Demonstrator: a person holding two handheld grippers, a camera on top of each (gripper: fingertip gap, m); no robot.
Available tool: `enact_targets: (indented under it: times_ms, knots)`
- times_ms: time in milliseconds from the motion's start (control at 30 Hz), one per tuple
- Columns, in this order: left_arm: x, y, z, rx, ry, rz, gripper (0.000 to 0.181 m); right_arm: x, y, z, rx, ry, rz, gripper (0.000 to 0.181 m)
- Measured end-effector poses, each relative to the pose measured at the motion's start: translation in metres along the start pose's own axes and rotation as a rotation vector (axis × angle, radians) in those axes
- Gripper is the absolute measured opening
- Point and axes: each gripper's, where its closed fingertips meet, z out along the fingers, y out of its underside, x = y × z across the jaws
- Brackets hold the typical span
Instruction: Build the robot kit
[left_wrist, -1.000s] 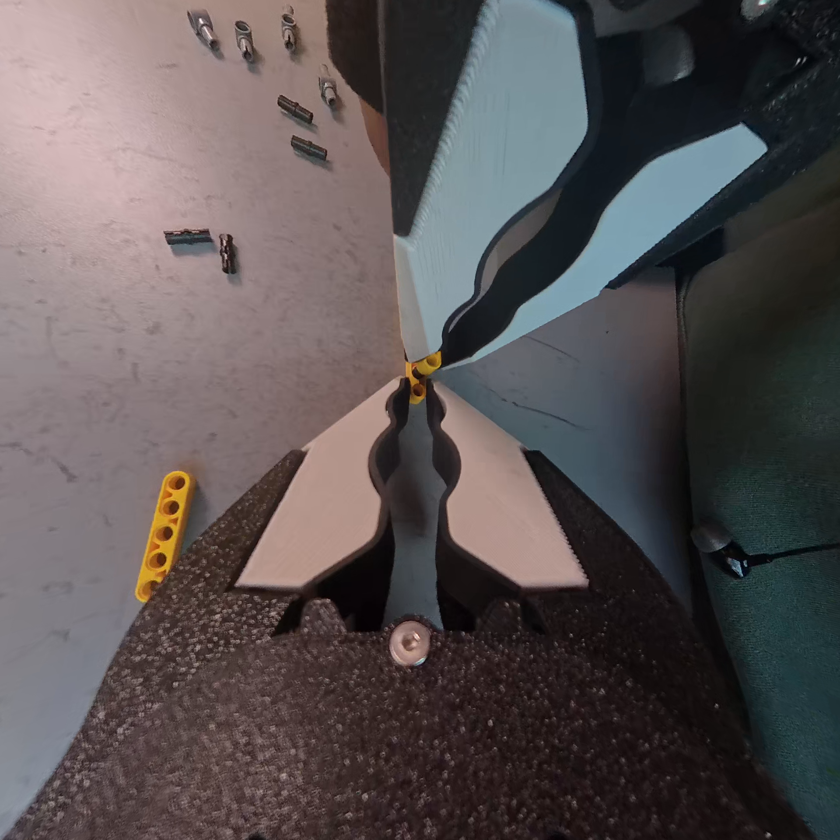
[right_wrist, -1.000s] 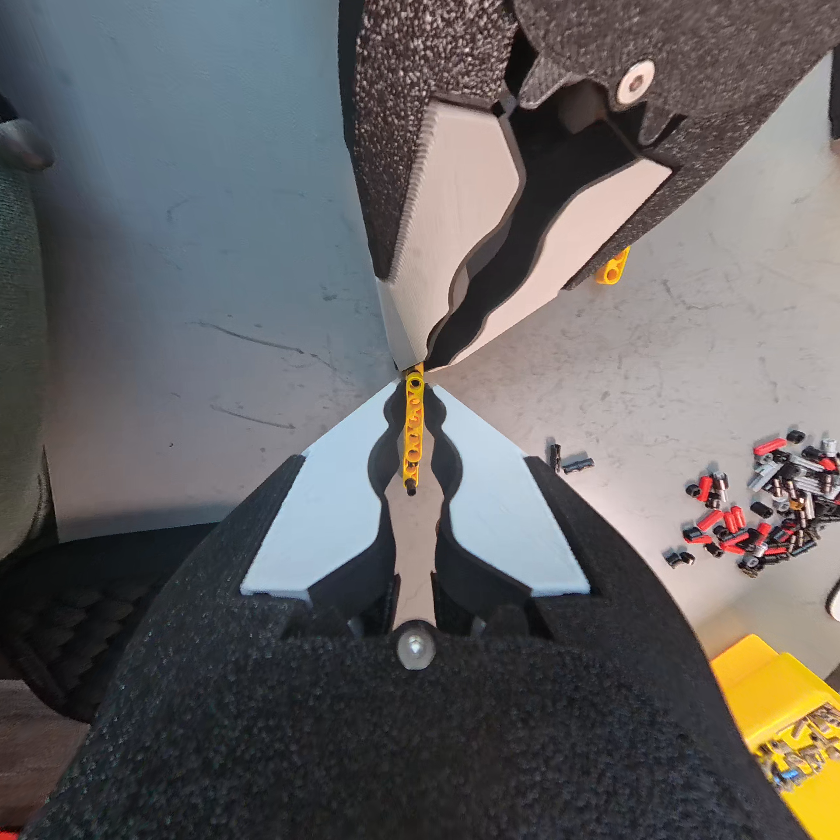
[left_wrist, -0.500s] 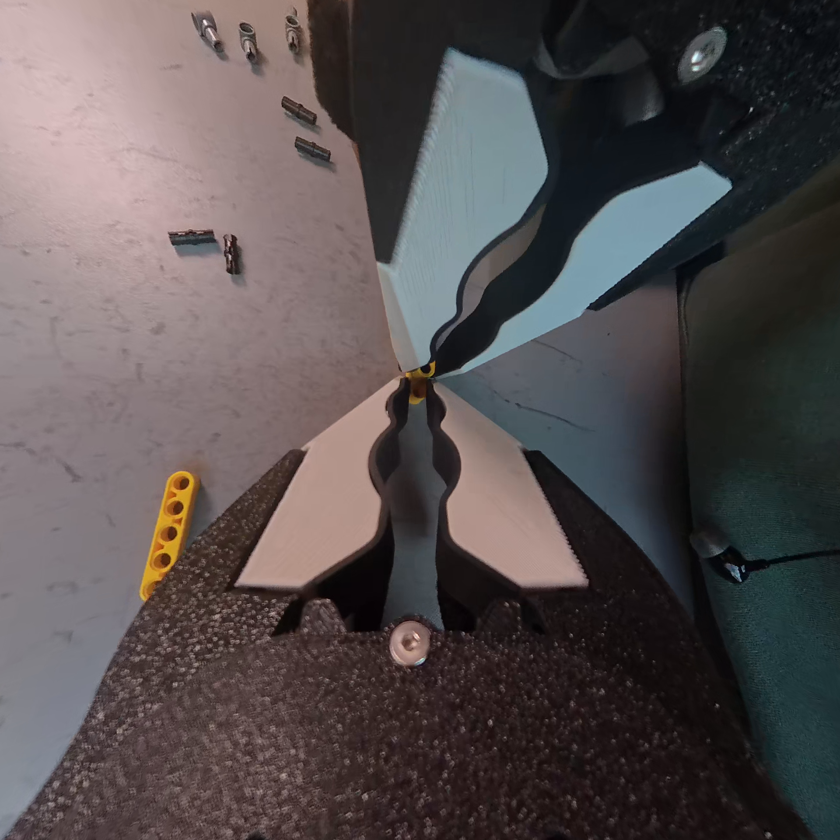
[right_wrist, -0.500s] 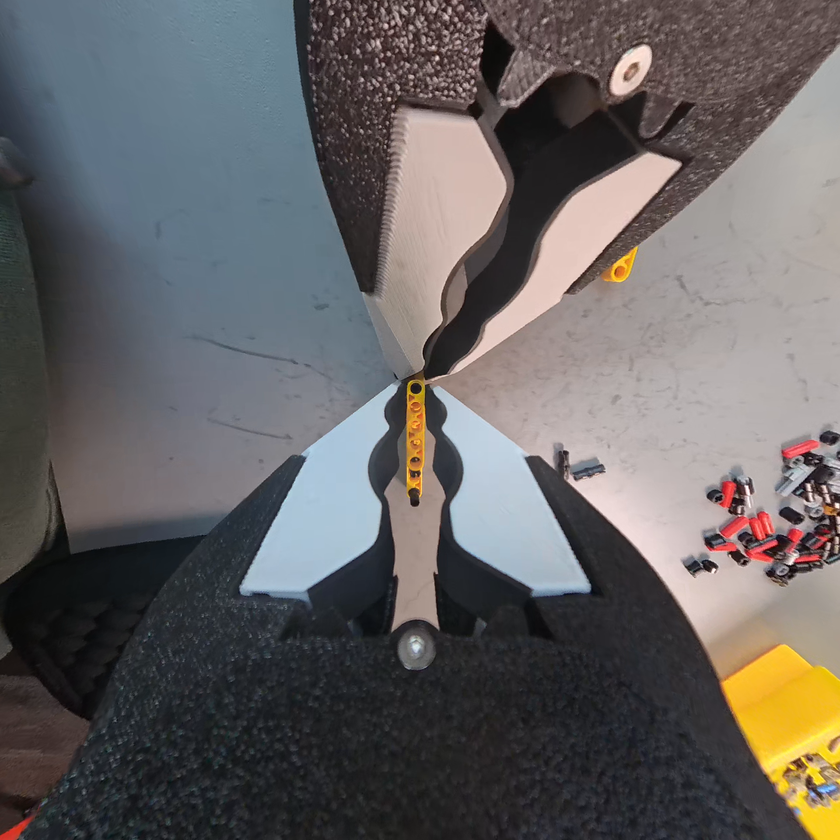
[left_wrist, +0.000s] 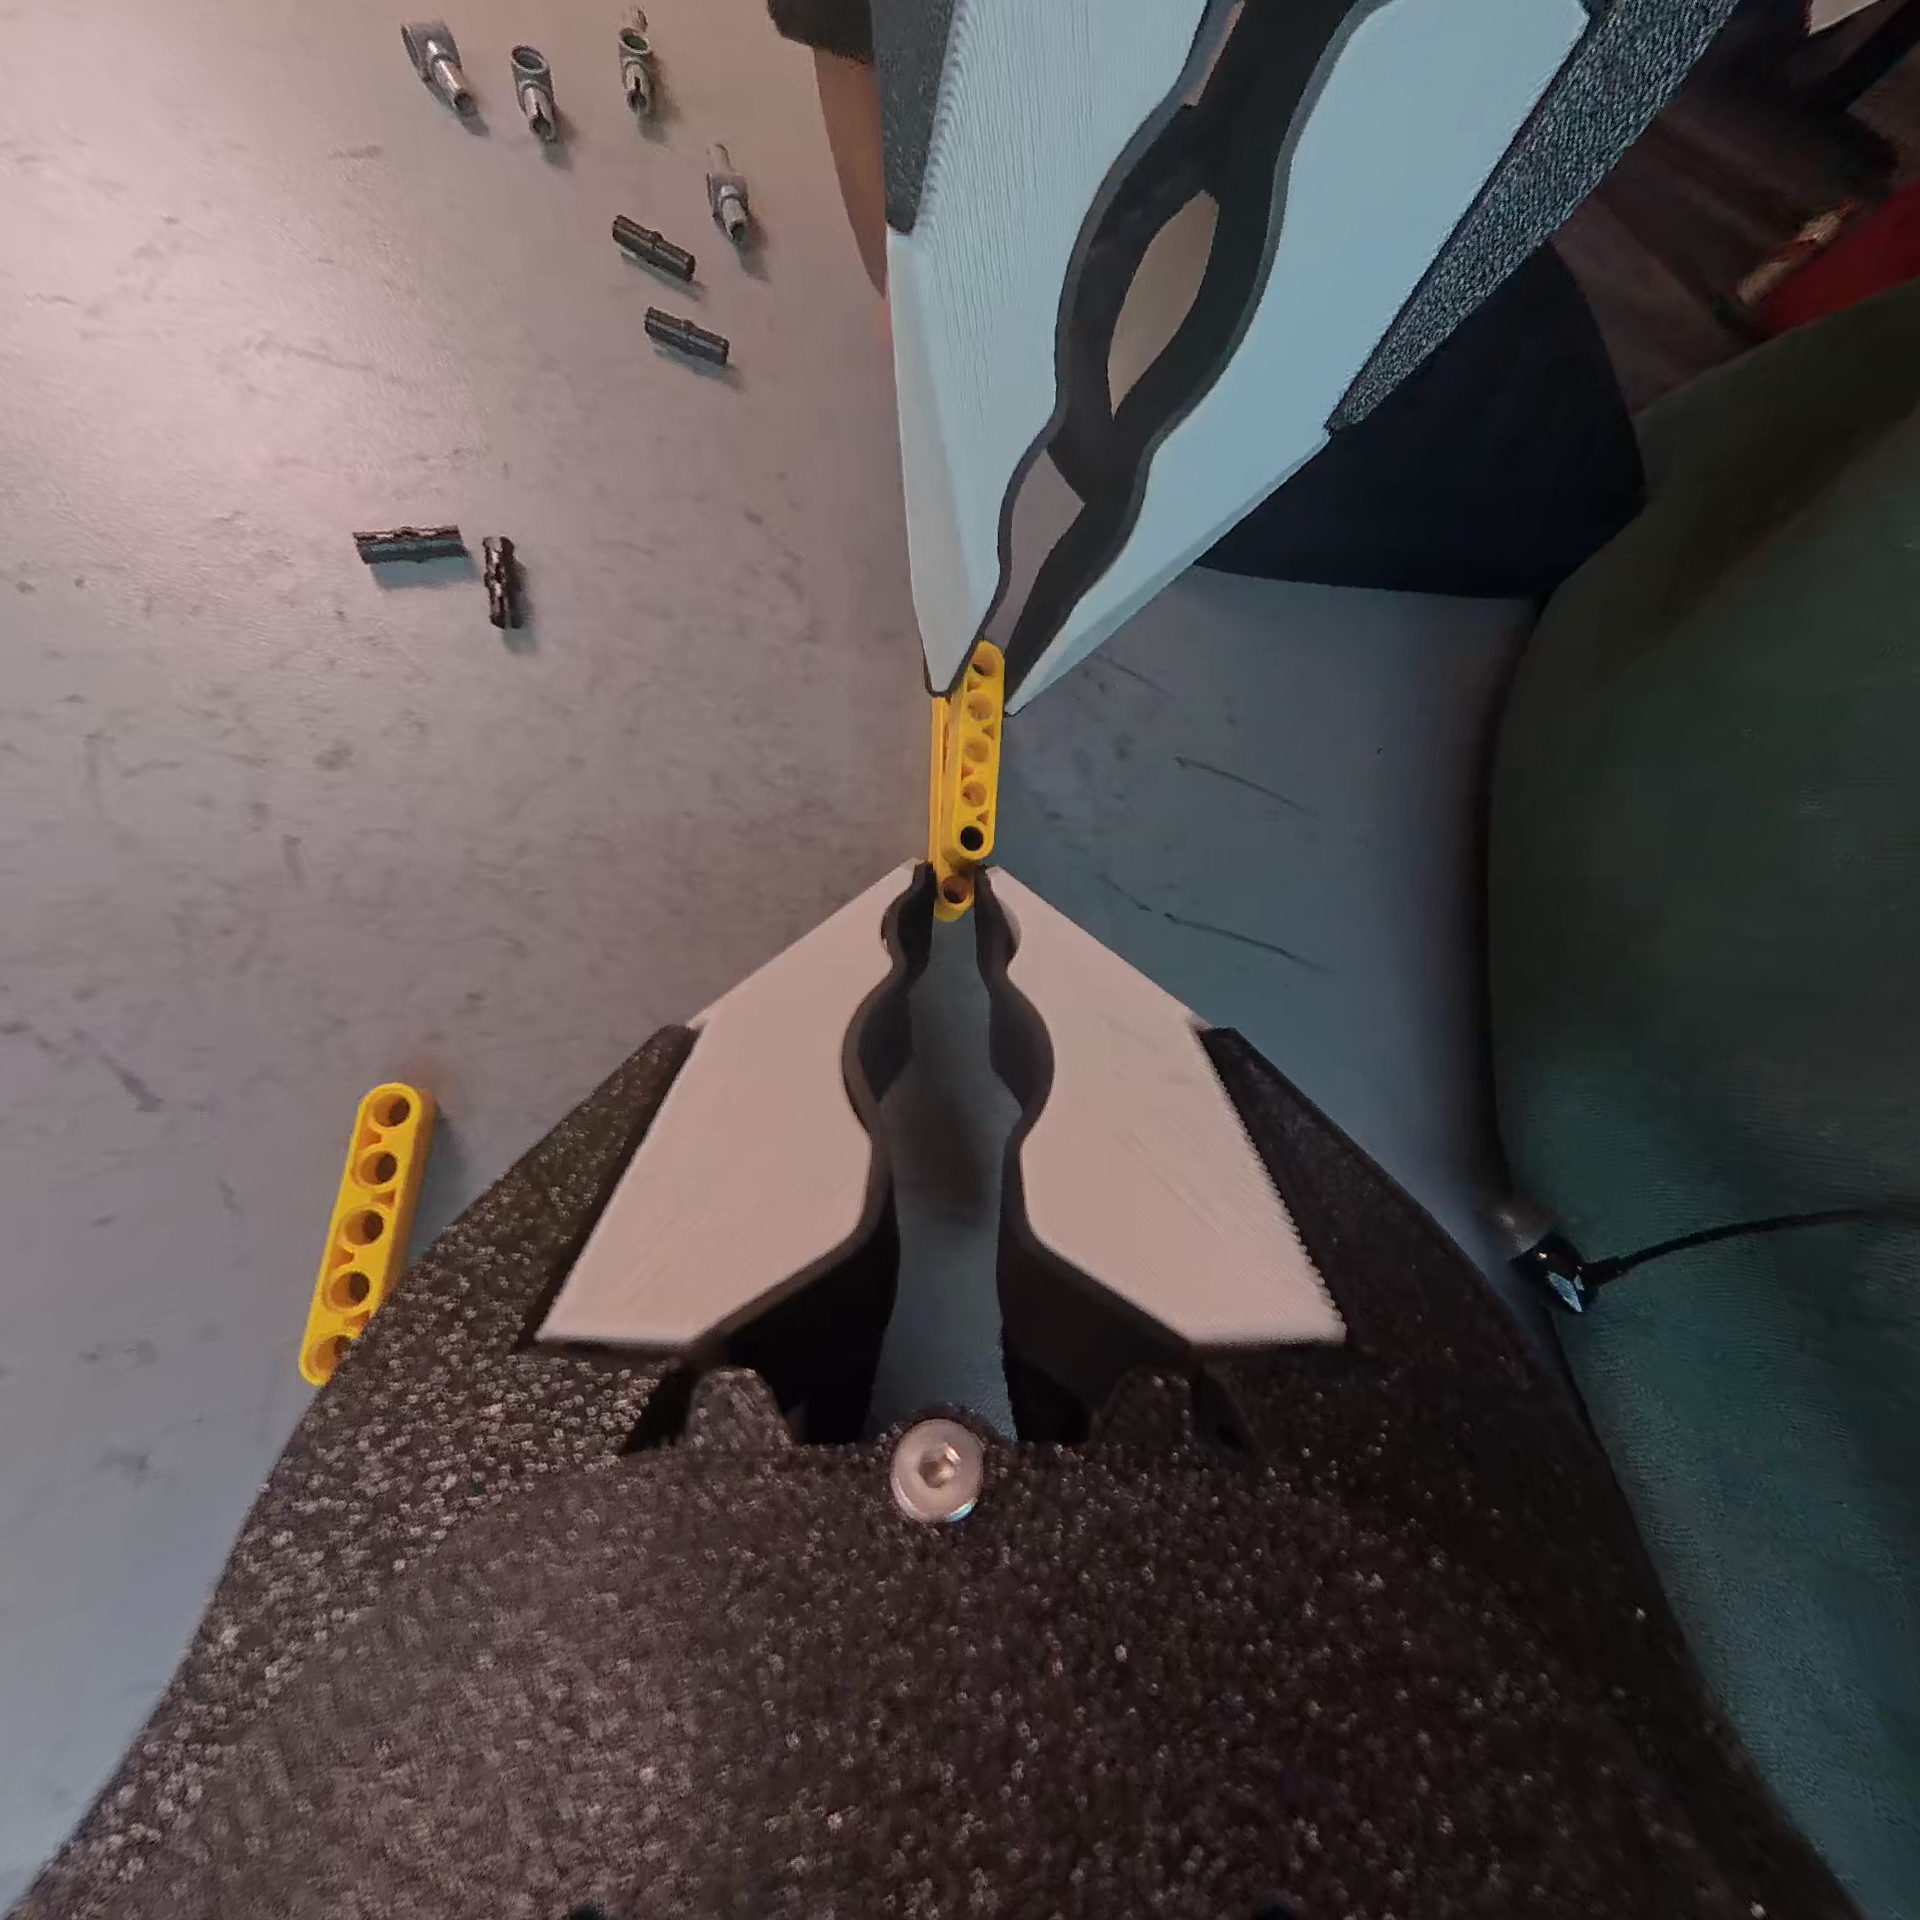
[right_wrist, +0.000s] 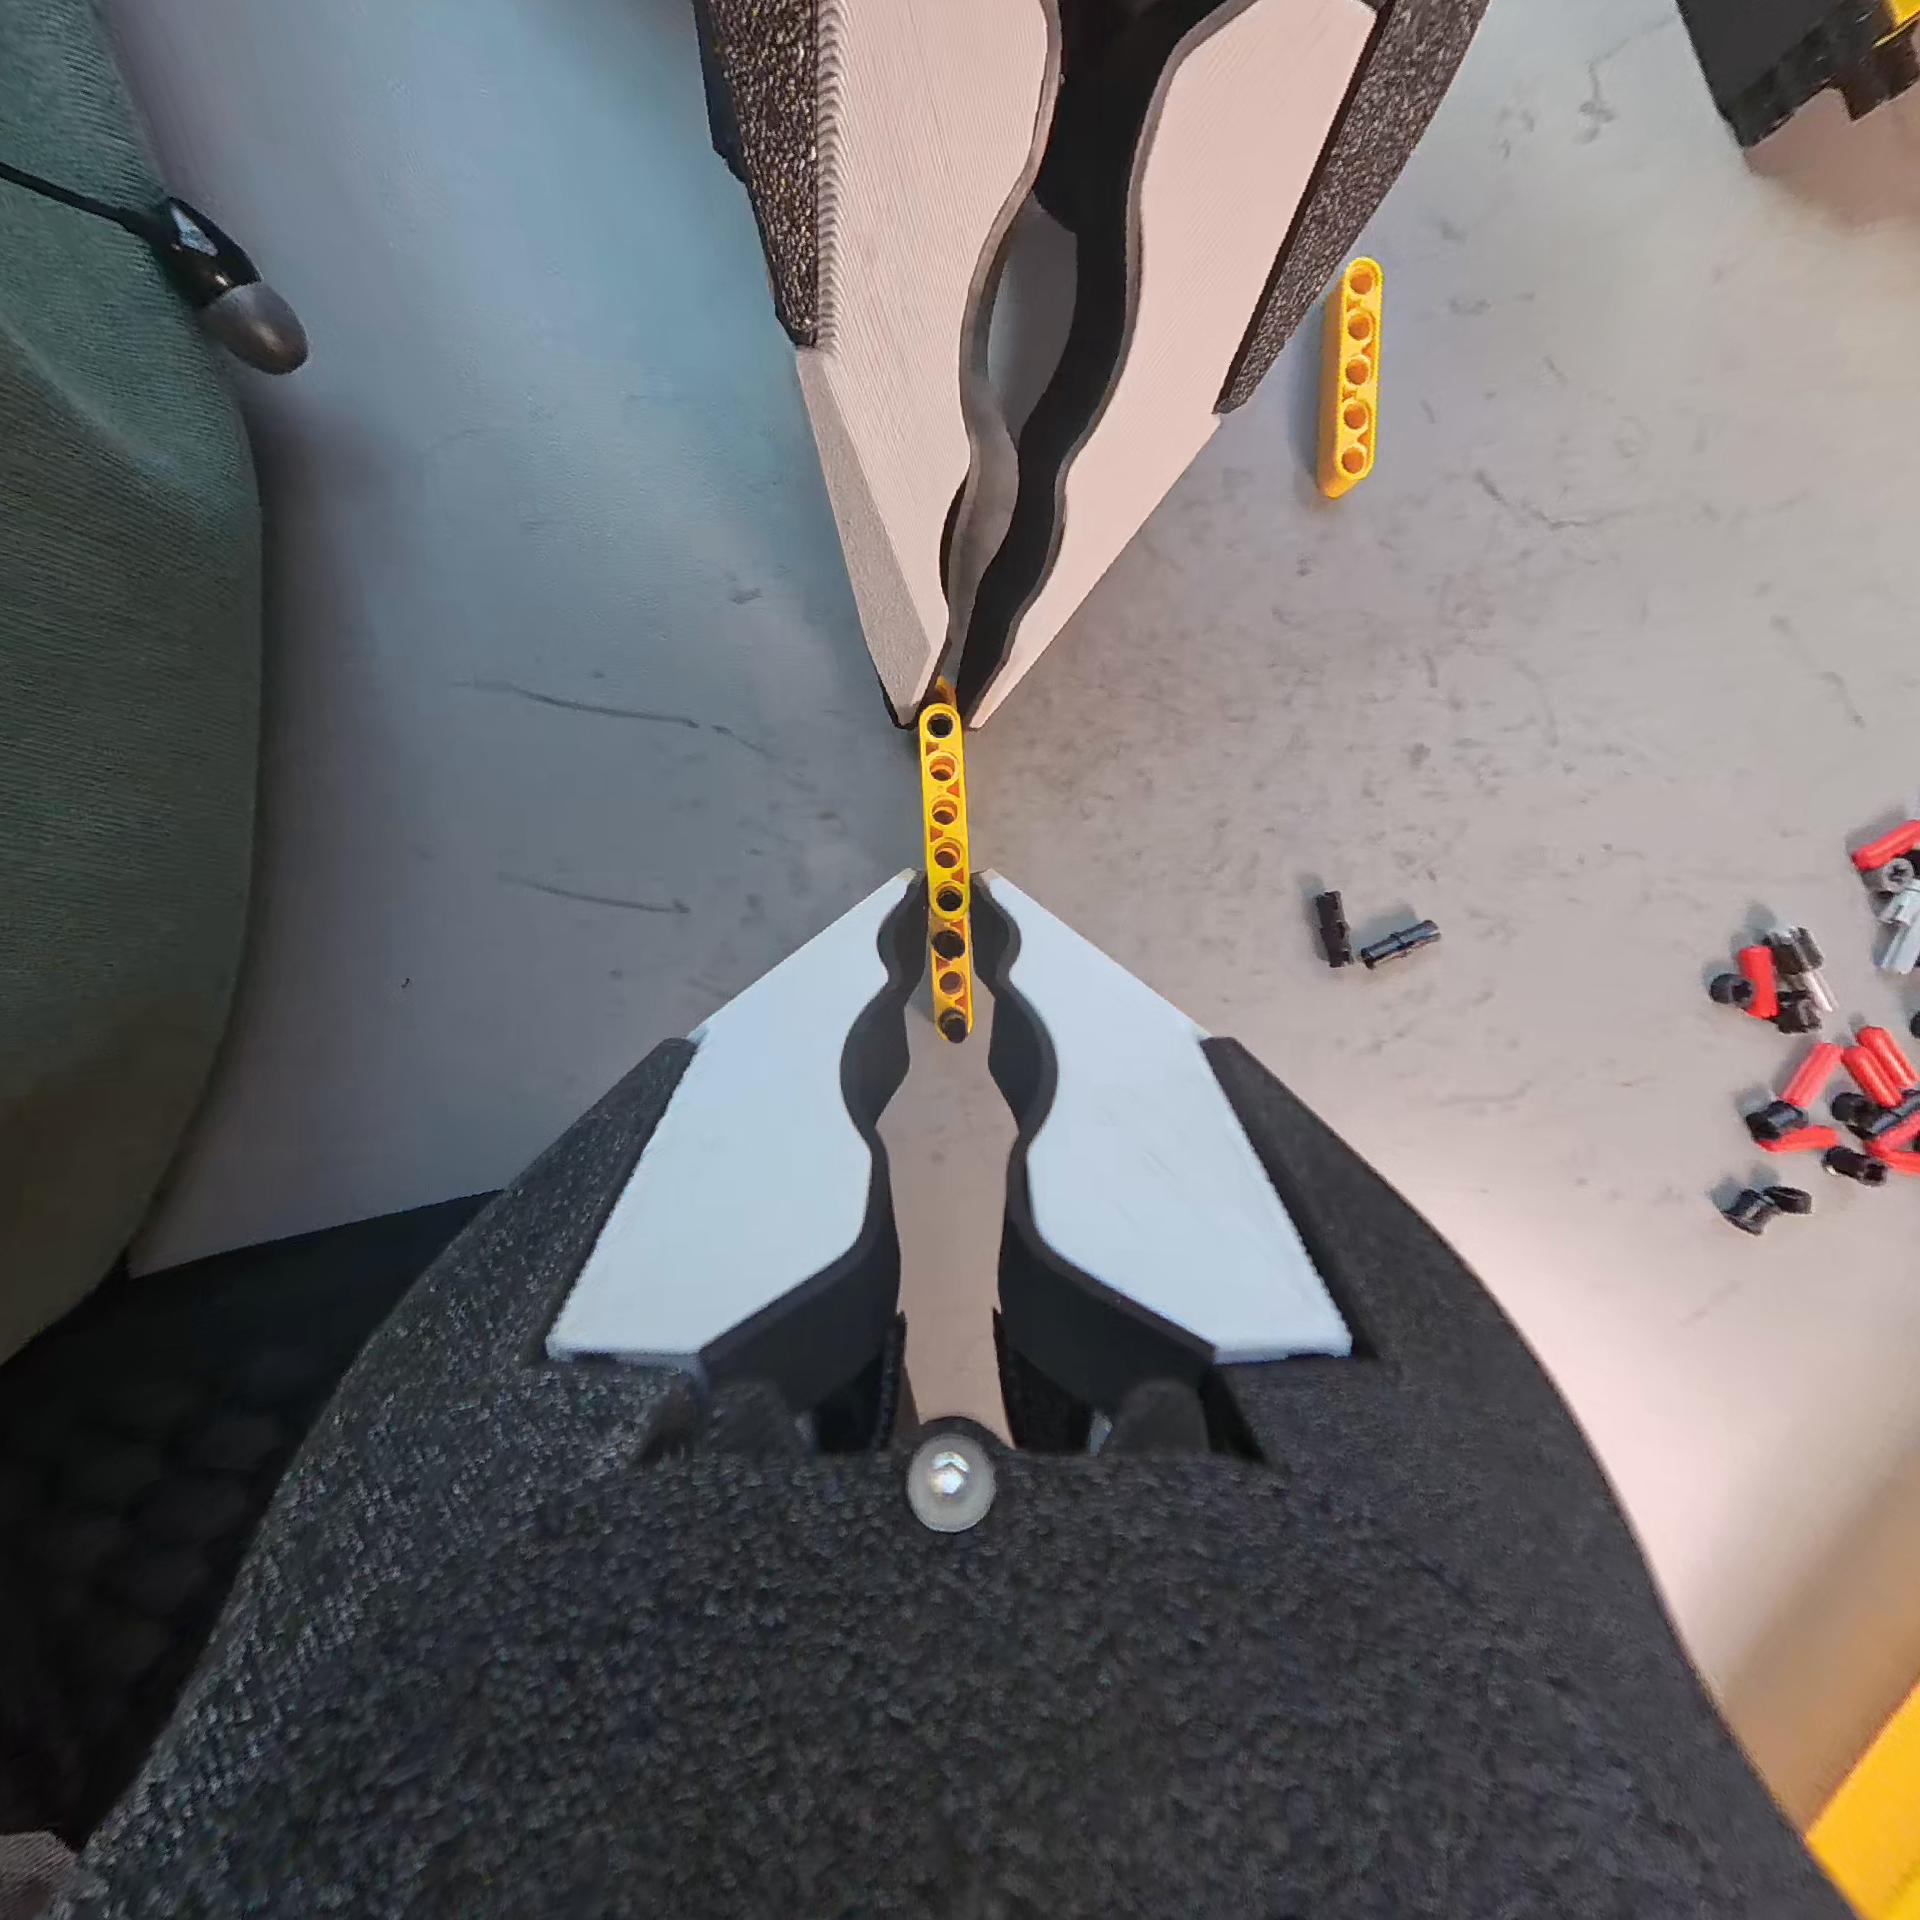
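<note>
A thin yellow holed beam (left_wrist: 969, 774), two strips overlapped, is pinched at frame centre between the left gripper (left_wrist: 953, 894) and right gripper (right_wrist: 948, 904), both clenched on it. Way more beam is exposed now than half a second back, tips pulled apart. Another yellow beam (left_wrist: 366, 1231) is left lying lower left on the grey table (left_wrist: 260, 831).

Beam (left_wrist: 966, 769) spans between both hand-held grippers; spare beam (left_wrist: 366, 1231) lies left, seemingly flat.
</note>
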Motion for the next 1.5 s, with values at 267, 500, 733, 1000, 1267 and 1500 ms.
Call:
enact_targets:
  times_ms: [267, 500, 733, 1000, 1267, 1500]
  knots:
    - [0.0, 0.0, 0.0, 0.003, -0.011, -0.007, 0.007, -0.001, 0.0, 0.0, 0.09, -0.013, 0.08, 0.007]
    - [0.003, -0.009, -0.011, 0.069, 0.015, 0.039, 0.011, -0.003, -0.003, 0.001, 0.175, 0.007, 0.117, 0.007]
    - [0.008, -0.019, 0.005, 0.047, -0.049, 0.198, 0.007, -0.005, -0.004, 0.005, 0.226, 0.018, 0.09, 0.013]
    - [0.006, -0.021, 0.006, 0.042, -0.057, 0.196, 0.007, -0.003, 0.004, 0.005, 0.272, 0.028, 0.096, 0.007]
    - [0.007, -0.024, 0.011, 0.039, -0.062, 0.189, 0.007, -0.003, 0.0, 0.007, 0.287, 0.015, 0.098, 0.006]
    - [0.007, -0.024, 0.012, -0.039, -0.019, 0.104, 0.006, -0.003, -0.001, 0.007, 0.291, 0.001, 0.101, 0.005]
